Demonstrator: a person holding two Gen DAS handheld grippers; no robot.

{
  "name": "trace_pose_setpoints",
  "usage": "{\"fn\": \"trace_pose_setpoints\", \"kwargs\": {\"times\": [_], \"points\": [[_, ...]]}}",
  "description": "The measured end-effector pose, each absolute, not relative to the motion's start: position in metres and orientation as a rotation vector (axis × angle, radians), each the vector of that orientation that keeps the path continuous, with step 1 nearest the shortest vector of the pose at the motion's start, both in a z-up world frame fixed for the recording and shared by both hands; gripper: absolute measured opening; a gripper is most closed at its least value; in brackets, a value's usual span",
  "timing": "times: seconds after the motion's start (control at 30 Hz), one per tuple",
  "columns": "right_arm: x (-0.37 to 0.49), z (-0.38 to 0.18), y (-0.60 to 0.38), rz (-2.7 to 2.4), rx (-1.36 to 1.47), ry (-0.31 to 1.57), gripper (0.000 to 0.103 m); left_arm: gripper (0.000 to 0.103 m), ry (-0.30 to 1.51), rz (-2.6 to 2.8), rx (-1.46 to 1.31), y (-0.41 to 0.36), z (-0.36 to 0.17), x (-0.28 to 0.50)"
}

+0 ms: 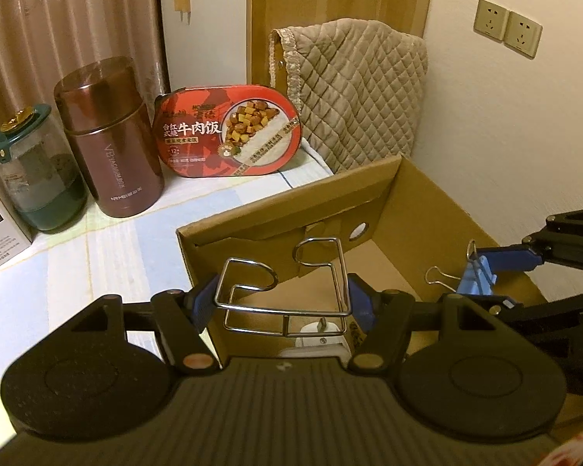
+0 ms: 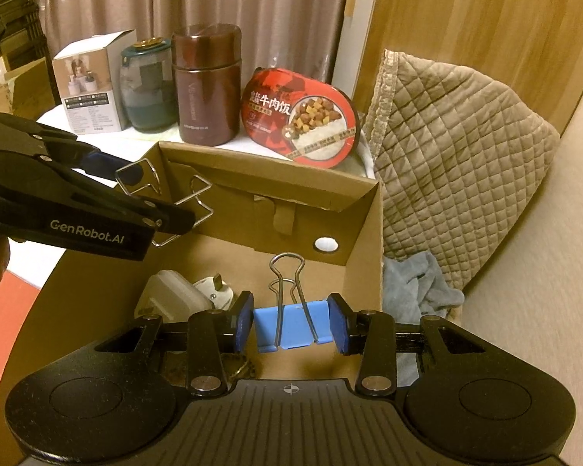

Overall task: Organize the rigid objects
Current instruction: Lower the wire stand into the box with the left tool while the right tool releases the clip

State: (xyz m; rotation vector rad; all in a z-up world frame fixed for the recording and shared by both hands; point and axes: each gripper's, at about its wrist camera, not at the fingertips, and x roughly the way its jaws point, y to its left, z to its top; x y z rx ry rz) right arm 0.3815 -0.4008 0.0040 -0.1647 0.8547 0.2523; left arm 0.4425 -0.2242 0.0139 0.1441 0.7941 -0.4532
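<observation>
So, our job: we are putting hard little things into the cardboard box [image 2: 369, 233].
Left gripper [image 1: 281, 297]: it holds the bent wire rack [image 1: 287, 283] between its blue pads, near the bottom middle of the left picture. The jaws stand about half wide and press on the rack's two sides.
Where the rack is: it hangs above the left wall of the box, partly over the inside.
Right gripper [image 2: 290, 322]: it has the blue clip [image 2: 291, 326] between its blue pads, low in the middle of the right picture. We see a thin gap at the left pad, so we think the hold may be light.
Where the clip is: over the inside of the box, near its right wall, with its wire handles sticking up.
Already in the box: a white plug [image 2: 213, 291] and a pale plastic piece [image 2: 171, 295] lie on the floor at the lower left.
Behind the box: a brown flask [image 2: 208, 85], a green jar [image 2: 147, 85] and a red food tray [image 2: 303, 116] stand at the top of both pictures.
What could go wrong: the rack may catch its hooks on the box wall if we let go too soon. Then it could tip out onto the table.
Also: the clip may slip and drop early, because smooth plastic slides easily.
Also: our two grippers are close, so they could bump.
</observation>
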Motion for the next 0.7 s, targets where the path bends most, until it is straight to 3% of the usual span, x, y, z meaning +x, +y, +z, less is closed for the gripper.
{"fn": "trace_pose_setpoints", "kwargs": {"times": [0.2, 0.27, 0.7], "points": [[0.3829, 0.0047, -0.3979, 0.255, -0.174, 0.852, 0.038, 0.065, 0.785, -0.440, 0.127, -0.2258, 0.0161, 0.4442], [0.3830, 0.0049, -0.3980, 0.255, -0.176, 0.851, 0.038, 0.072, 0.772, -0.431, 0.117, -0.2250, 0.0176, 0.4440], [0.3821, 0.0027, -0.3966, 0.258, -0.177, 0.856, 0.038, 0.072, 0.776, -0.418, 0.112, -0.2163, 0.0193, 0.4435]]}}
